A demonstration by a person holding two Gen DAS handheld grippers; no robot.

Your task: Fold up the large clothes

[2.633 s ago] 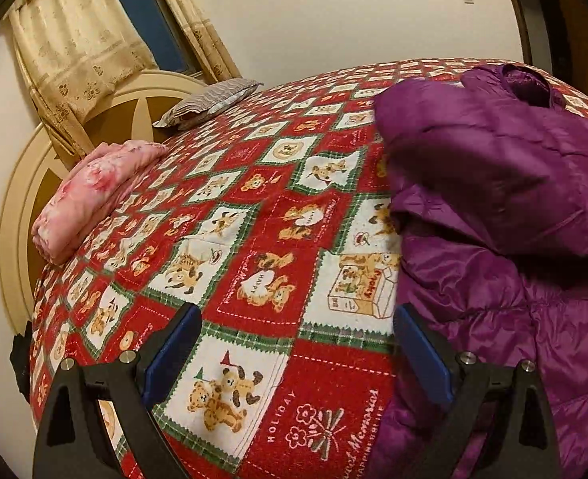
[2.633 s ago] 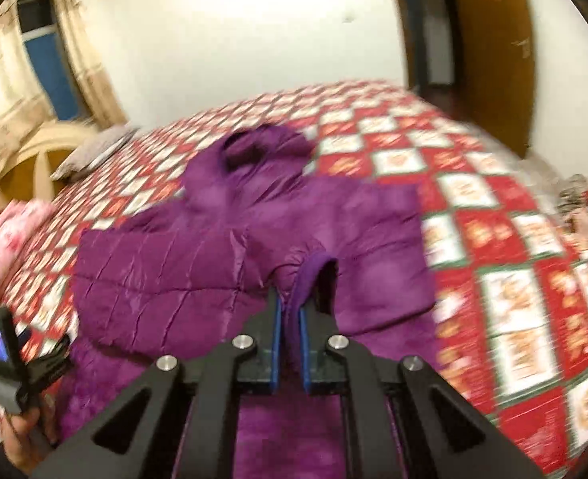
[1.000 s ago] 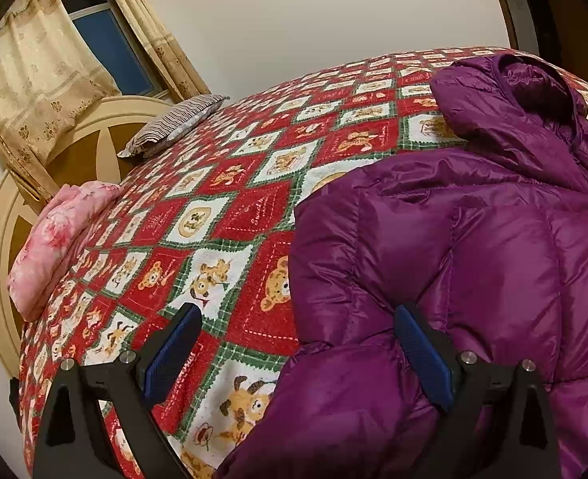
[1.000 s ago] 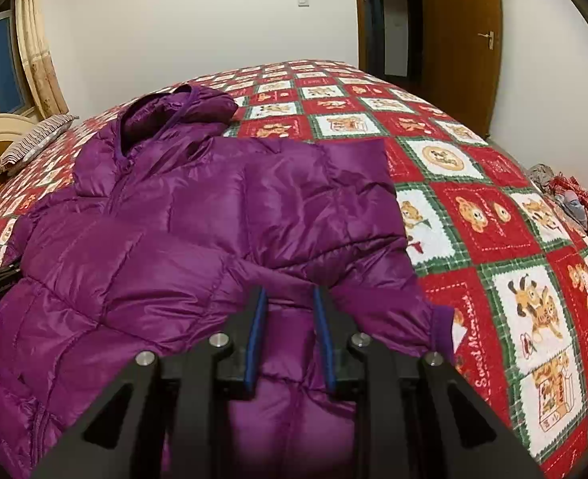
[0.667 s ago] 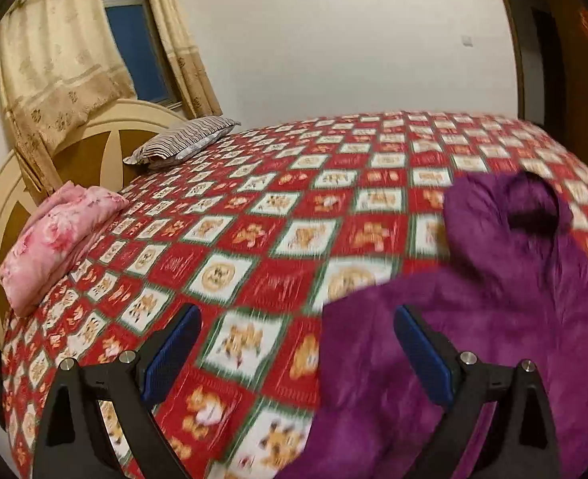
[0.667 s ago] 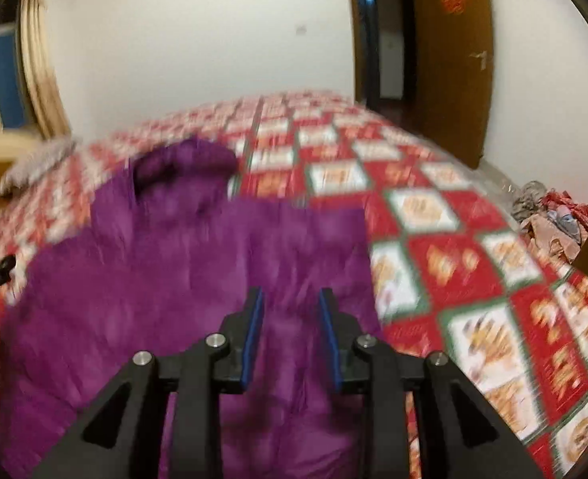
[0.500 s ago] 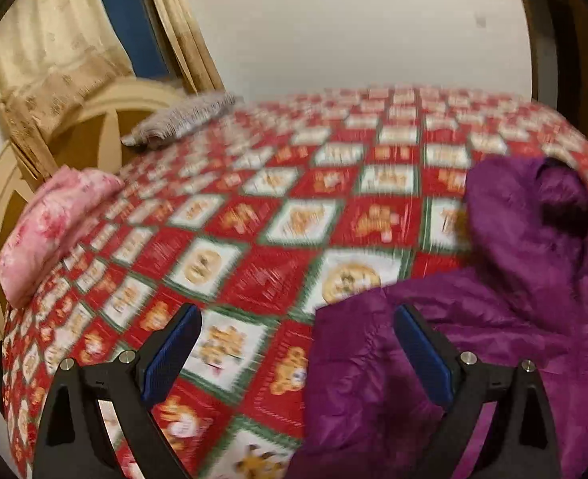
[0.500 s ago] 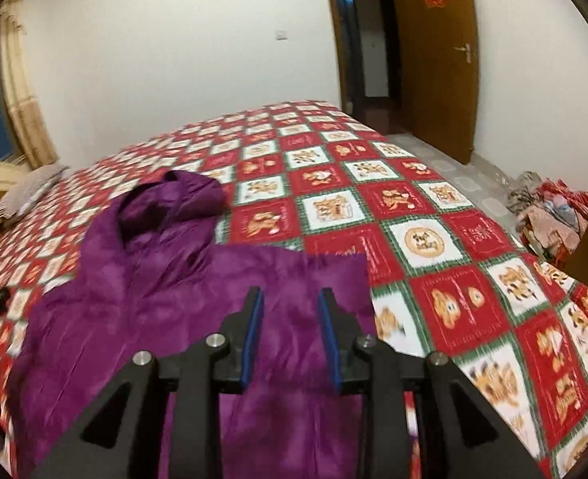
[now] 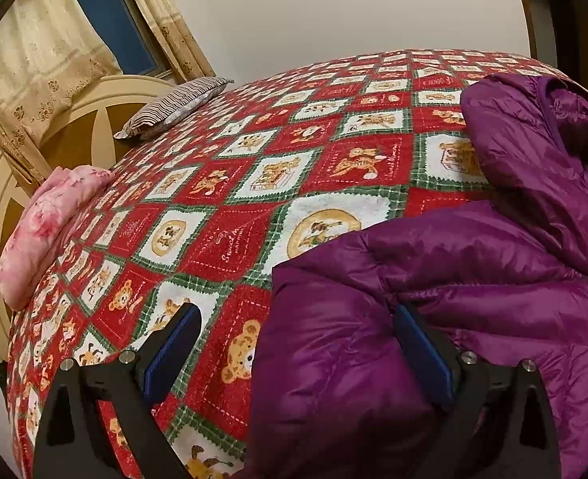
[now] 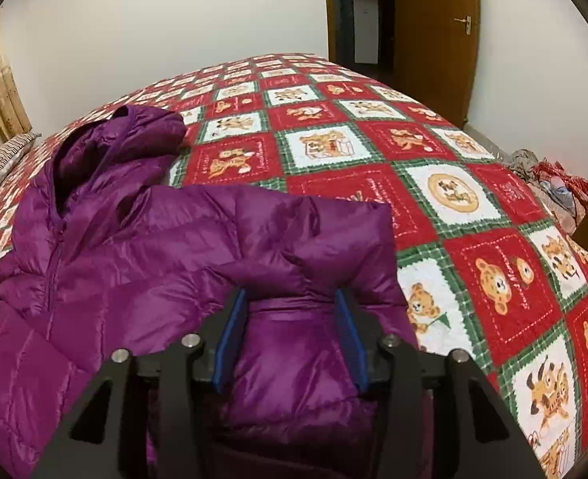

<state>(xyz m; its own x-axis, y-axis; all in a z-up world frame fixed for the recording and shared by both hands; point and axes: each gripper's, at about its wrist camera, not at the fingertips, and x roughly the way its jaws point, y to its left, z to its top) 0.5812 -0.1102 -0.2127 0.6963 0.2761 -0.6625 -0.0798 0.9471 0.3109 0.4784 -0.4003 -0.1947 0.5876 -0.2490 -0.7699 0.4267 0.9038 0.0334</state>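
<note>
The right gripper (image 10: 290,335), which a moment ago pinched a fold of the purple jacket (image 10: 198,255), is opening its jaws with the sleeve lying loose between them, so that sleeve now rests folded across the body. The left gripper (image 9: 298,355) hangs spread wide, angled down over the jacket's other edge on the quilt (image 9: 230,239)

Left gripper (image 9: 296,315) jaws wide apart, angled downward; right gripper (image 10: 290,299) jaws opening (fingers clamp nothing).
</note>
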